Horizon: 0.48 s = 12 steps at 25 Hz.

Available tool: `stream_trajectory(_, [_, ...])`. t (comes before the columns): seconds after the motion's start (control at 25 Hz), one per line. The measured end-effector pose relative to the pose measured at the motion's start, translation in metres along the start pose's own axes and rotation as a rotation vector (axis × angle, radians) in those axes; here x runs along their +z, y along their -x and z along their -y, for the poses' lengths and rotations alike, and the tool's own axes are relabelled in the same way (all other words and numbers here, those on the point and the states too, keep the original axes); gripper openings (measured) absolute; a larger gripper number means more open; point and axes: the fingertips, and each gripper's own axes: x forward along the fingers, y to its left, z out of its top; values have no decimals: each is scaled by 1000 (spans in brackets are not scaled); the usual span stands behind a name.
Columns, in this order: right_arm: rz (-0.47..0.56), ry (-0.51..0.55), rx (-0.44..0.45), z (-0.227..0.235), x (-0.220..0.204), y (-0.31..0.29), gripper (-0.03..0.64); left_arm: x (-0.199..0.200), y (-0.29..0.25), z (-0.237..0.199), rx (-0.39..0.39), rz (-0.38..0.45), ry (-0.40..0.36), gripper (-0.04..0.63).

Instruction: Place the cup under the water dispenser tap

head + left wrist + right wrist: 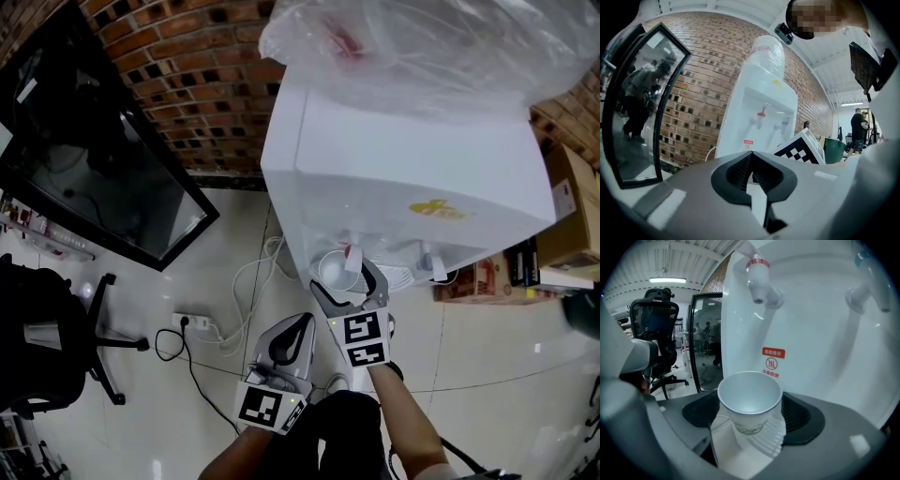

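The grey left claw (751, 155) is clenched shut on nothing. The right claw (749, 412) stands released around the white paper cup (749, 397), which sits upright on the ribbed white drip tray (769, 440), below the red-capped tap (759, 281) of the tall white water dispenser (815, 338).

Brick wall (187, 84) up top, black-framed glass panel (103, 178) by it, office chair (42, 328) at left, power strip (199, 326) and cables (246, 281) on floor (469, 347).

Right gripper (750, 412) jaws apart; left gripper (750, 155) jaws together.
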Motion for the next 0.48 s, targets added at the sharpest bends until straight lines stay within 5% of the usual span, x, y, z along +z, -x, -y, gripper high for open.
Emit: stream_trajectory(0.48, [22, -41, -24, -1, 32, 50, 419, 43, 18, 18, -16, -14, 4, -8])
